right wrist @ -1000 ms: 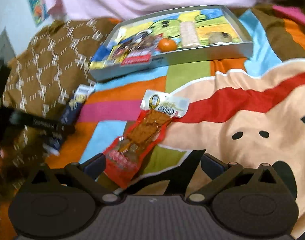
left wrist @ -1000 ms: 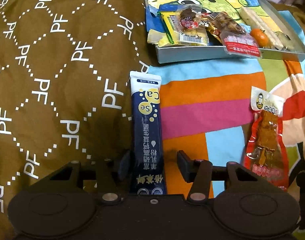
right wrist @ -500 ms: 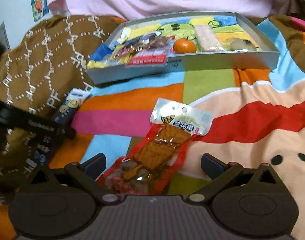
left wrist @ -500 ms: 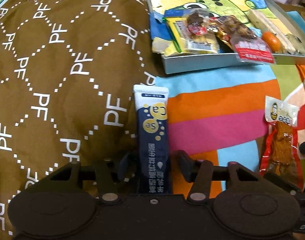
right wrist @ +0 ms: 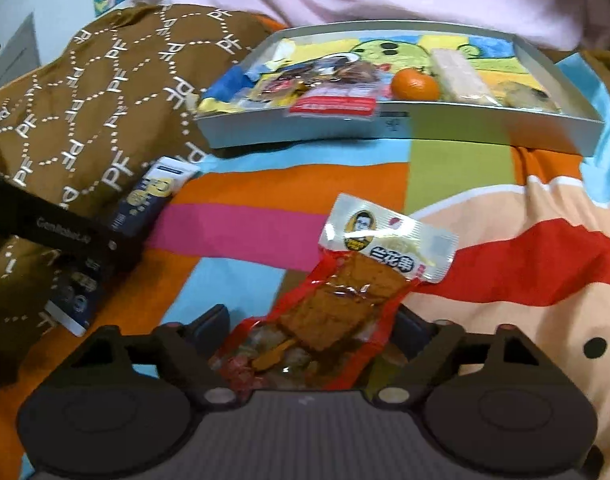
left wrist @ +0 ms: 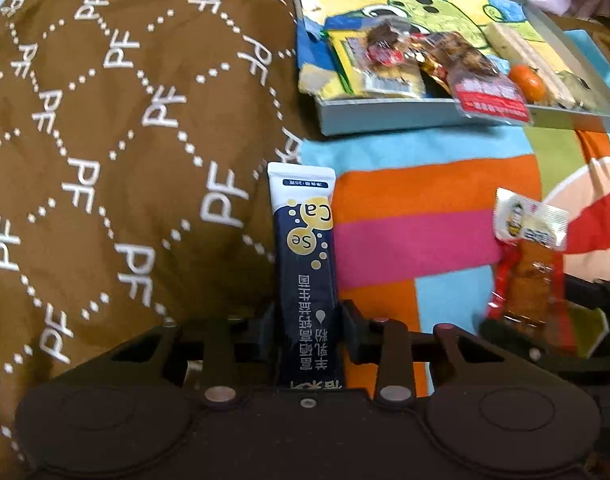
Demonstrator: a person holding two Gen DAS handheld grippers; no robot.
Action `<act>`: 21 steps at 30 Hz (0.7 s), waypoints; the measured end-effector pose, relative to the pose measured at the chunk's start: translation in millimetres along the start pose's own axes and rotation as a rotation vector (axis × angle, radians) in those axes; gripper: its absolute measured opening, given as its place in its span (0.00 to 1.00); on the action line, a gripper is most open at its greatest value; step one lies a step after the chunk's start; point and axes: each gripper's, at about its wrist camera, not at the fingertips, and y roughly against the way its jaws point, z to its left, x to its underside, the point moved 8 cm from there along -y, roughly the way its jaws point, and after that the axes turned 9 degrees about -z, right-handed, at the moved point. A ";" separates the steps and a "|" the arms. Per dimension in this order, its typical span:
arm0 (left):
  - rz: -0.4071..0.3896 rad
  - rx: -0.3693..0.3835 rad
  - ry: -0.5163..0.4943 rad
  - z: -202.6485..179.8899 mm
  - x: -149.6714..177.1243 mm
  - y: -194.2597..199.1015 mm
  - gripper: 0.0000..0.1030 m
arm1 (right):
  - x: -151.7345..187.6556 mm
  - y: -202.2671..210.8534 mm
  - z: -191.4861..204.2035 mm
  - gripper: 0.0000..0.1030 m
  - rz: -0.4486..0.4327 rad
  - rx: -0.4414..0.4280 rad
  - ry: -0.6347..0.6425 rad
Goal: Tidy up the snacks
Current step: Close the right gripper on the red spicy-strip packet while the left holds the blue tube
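Navy stick sachet [left wrist: 305, 264] lies lengthwise at quilt edge, white end toward grey tray [left wrist: 385, 118] of snacks. Red tofu-snack pouch [right wrist: 345, 300] lies flat, tilted, white header up.

The left gripper [left wrist: 307, 330] is pointing steeply down, its jaws closing, and the pads are already pressing on both sides of the dark blue stick packet [left wrist: 305, 264] near its near end. The right gripper [right wrist: 311, 330] is tilting down less steeply, to the right of the left one, its jaws closing around the near end of the red snack packet [right wrist: 337, 304] between them; its fingers are not clearly pressing it
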 end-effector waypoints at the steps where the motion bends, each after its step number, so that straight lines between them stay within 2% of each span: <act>1: 0.002 0.002 0.000 -1.6 1.7 0.7 0.35 | -0.8 0.8 0.3 0.75 0.005 -0.014 -0.003; 3: 0.007 0.012 -0.006 -5.6 5.6 2.8 0.35 | -1.0 2.0 1.1 0.69 0.029 -0.048 -0.004; 8: 0.052 0.059 0.007 -16.0 18.2 9.0 0.35 | 3.2 13.0 5.9 0.64 0.098 -0.127 0.062; 13: 0.089 0.107 0.000 -27.3 32.0 16.3 0.35 | 9.1 31.1 4.3 0.63 0.139 -0.135 0.113; 16: 0.081 0.107 -0.024 -29.2 36.2 16.9 0.36 | 9.5 39.1 0.4 0.65 0.130 -0.131 0.079; 18: 0.076 0.107 -0.024 -29.3 35.5 17.0 0.36 | 6.9 38.1 -2.5 0.75 0.115 -0.134 0.017; 21: 0.067 0.099 -0.009 -25.4 34.7 18.4 0.36 | 2.1 30.5 -7.2 0.83 0.082 -0.110 -0.086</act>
